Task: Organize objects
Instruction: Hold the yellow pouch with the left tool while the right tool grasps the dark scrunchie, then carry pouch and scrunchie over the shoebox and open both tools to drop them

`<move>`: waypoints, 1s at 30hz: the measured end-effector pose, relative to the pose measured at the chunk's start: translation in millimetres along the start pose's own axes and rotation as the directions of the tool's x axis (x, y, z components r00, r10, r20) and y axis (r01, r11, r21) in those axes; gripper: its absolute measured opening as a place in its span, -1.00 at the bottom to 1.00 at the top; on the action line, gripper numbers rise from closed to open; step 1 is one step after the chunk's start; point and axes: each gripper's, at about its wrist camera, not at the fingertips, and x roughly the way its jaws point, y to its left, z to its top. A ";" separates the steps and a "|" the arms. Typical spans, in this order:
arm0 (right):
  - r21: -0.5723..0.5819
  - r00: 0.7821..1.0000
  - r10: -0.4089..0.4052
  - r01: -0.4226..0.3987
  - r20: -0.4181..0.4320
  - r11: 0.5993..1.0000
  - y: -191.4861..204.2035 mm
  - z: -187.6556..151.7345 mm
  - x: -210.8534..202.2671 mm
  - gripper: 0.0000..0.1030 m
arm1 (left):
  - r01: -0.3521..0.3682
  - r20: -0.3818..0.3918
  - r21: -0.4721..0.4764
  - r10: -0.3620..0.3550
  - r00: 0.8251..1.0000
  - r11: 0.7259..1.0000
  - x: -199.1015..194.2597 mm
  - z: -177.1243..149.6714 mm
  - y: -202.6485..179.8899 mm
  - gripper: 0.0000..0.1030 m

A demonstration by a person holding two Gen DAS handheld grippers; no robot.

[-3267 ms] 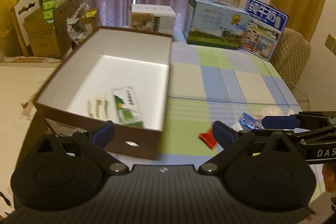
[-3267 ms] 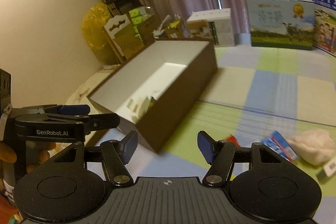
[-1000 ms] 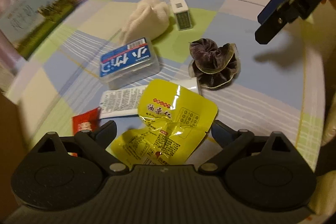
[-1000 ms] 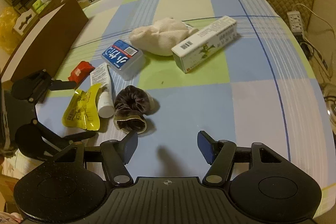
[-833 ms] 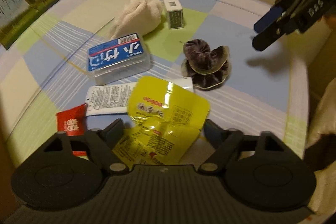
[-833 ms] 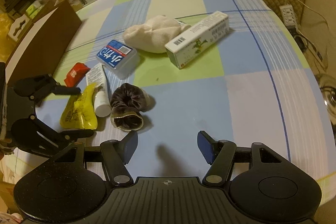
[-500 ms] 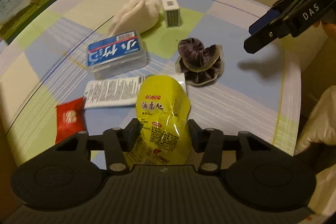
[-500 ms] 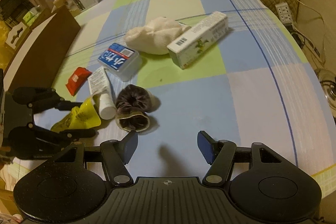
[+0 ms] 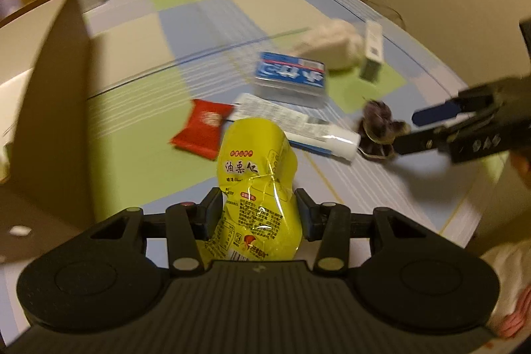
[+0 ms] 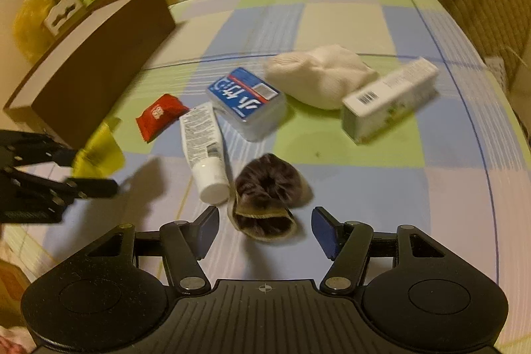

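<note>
- Yellow snack pouch [image 9: 257,178]: pinched in the left gripper [image 9: 259,214], lifted above the tablecloth [image 10: 348,15] near its front edge, long axis pointing away from the gripper; printed "油栗仁".
- Right gripper [image 10: 265,229]: fingers spread on either side of the dark scrunchie [image 10: 265,191].
- Clear box [image 10: 247,103]: blue label, mid-cloth.
- White tube [image 10: 204,151]: beside the scrunchie.

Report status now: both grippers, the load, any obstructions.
Left gripper shut on yellow snack packet, lifted off the table. Right gripper open, straddling brown scrunchie. White tube lies against the scrunchie's left. Brown box to the left.
</note>
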 end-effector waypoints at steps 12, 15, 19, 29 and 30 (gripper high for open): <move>-0.163 0.999 -0.026 0.020 -0.032 0.986 12.1 2.6 24.8 -0.70 | -0.076 0.048 -0.116 0.082 0.995 0.990 -38.5 -11.7 18.7 -0.19; -0.161 0.999 -0.015 0.009 -0.035 0.987 12.8 5.7 19.7 -0.86 | -0.080 0.063 -0.135 0.089 0.994 0.988 -47.8 -12.1 22.2 -0.19; -0.153 1.000 0.001 -0.003 -0.009 0.988 16.1 15.0 5.1 -0.91 | -0.080 0.093 -0.158 0.095 0.991 0.984 -61.5 -9.5 26.6 -0.19; -0.168 0.981 0.133 -0.109 0.141 0.980 55.7 54.6 -42.8 -0.91 | -0.098 0.207 -0.218 0.145 0.968 0.971 -111.7 3.7 49.8 -0.19; -0.178 0.976 0.157 -0.129 0.152 0.976 63.7 58.9 -45.3 -0.91 | -0.103 0.220 -0.226 0.154 0.963 0.969 -118.1 4.8 54.3 -0.19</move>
